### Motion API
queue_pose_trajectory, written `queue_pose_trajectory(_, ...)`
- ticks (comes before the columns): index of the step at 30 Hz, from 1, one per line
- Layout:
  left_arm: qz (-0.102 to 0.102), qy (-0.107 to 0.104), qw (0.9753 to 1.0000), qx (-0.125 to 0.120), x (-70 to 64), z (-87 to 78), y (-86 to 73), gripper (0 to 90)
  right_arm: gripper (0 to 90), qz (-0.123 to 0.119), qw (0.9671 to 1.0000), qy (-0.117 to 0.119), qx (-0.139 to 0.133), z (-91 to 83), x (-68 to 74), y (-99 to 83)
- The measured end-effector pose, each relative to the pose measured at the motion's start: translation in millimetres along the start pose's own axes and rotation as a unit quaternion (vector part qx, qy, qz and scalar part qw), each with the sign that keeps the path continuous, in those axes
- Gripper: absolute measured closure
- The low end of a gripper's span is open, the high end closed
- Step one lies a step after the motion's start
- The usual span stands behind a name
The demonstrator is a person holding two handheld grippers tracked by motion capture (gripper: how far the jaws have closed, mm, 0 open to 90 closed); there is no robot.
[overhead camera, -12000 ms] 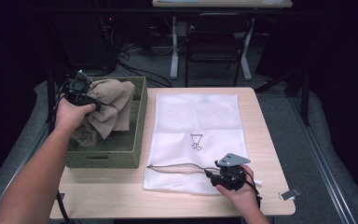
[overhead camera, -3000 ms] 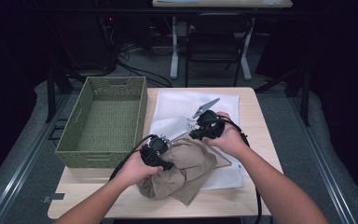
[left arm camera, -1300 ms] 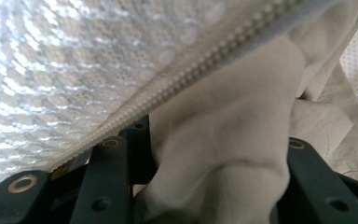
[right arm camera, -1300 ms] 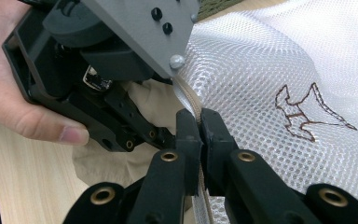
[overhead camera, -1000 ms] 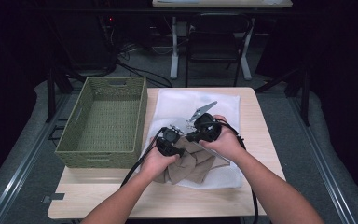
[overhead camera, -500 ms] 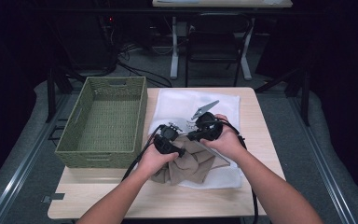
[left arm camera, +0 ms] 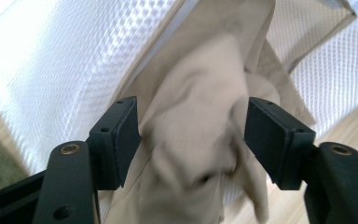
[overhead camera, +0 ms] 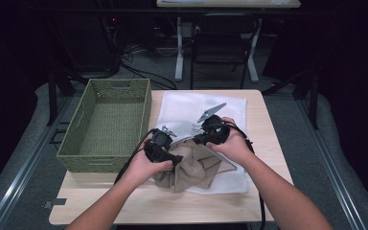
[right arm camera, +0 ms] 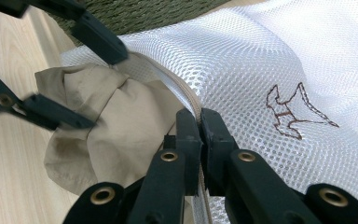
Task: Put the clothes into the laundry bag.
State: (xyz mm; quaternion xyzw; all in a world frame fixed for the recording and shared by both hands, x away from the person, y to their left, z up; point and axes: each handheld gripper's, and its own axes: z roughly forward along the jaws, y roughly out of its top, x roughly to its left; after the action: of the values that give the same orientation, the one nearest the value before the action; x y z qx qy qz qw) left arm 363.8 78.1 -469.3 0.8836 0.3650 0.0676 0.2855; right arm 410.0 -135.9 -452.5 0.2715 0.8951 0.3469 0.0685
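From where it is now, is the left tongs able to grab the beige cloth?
Probably yes: the left tongs are open with the beige cloth bunched right between the jaws, nothing blocking.

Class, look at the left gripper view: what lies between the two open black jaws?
Bunched beige cloth lies between the left gripper's open jaws, in the mouth of the white mesh bag, as the left gripper view shows.

We log both handheld grippers as black throughout. The left gripper (left arm camera: 193, 135) carries two flat rectangular jaws, each with small screw holes, on arms fixed by brass-coloured rivets. The right gripper (right arm camera: 199, 140) shows the same brass rivets on its jaw arms. In the high view a grey three-cornered plate tops each gripper, black cables trail from both, and forearms are bare.
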Motion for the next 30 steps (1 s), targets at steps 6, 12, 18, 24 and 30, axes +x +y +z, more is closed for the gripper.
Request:
queue_pose_trajectory(6,-0.013,-0.016,0.9998,-0.005,11.4,-2.1,-21.3,37.1,87.3,-0.003,1.0,0.0,-0.002,0.5,0.8,0.4)
queue_pose_trajectory(12,-0.031,-0.034,0.9989,0.008,20.5,10.5,-32.5,35.0,87.3,-0.003,1.0,0.0,0.002,1.6,2.1,0.9)
queue_pose_trajectory(18,-0.03,-0.016,0.9988,0.036,18.4,27.7,-37.4,34.9,87.3,-0.003,1.0,0.001,0.002,1.4,2.2,0.8)
queue_pose_trajectory(24,-0.002,-0.007,0.999,0.045,15.1,36.7,-41.0,51.8,87.2,-0.006,1.0,0.001,0.0,0.8,2.9,0.6)
queue_pose_trajectory(30,-0.001,-0.014,0.9991,0.039,15.5,37.8,-43.4,55.4,87.3,-0.003,1.0,-0.001,0.002,0.8,4.1,0.8)
